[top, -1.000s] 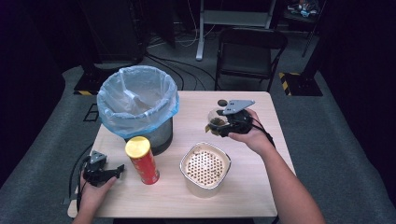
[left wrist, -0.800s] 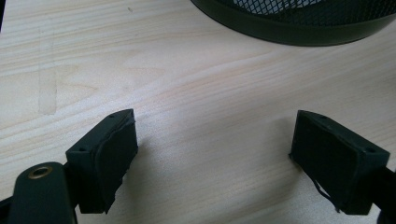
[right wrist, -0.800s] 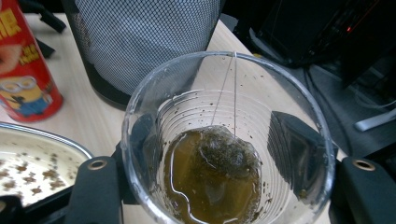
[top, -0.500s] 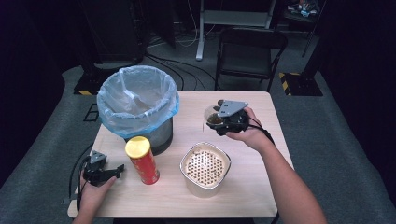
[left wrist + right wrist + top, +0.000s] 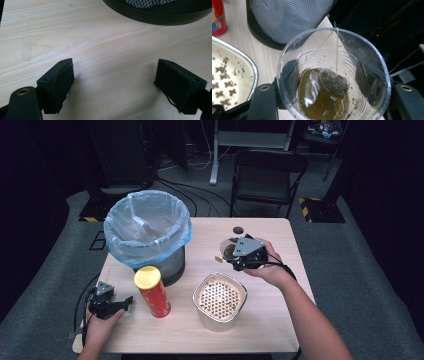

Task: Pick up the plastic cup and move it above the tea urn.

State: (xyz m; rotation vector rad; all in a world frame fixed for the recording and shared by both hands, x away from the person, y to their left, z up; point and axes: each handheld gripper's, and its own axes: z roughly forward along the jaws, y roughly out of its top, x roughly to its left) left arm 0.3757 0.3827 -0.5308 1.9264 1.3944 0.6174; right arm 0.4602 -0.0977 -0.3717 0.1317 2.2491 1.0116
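Note:
My right gripper (image 5: 235, 255) is shut on a clear plastic cup (image 5: 334, 50), held above the table's right middle. The cup holds brown tea and a soaked tea bag (image 5: 333, 83) on a string (image 5: 337, 47). Just in front of the cup (image 5: 229, 251) stands a metal container with a perforated insert (image 5: 220, 299). Brown bits lie on that insert (image 5: 227, 72). My left gripper (image 5: 126, 302) rests on the table at the front left, pointing at a red can with a yellow lid (image 5: 151, 290). The left gripper (image 5: 113, 72) has just been closing its jaws a little, but they stand open over bare wood.
A mesh bin lined with a blue bag (image 5: 147, 227) stands at the table's back left, its base (image 5: 160, 12) ahead of my left jaws. A small dark round thing (image 5: 238, 230) lies behind the cup. A black chair (image 5: 267, 170) stands beyond the table.
My right hand has shifted slightly left and nearer with the cup, closer to the metal container. The left hand stays where it was.

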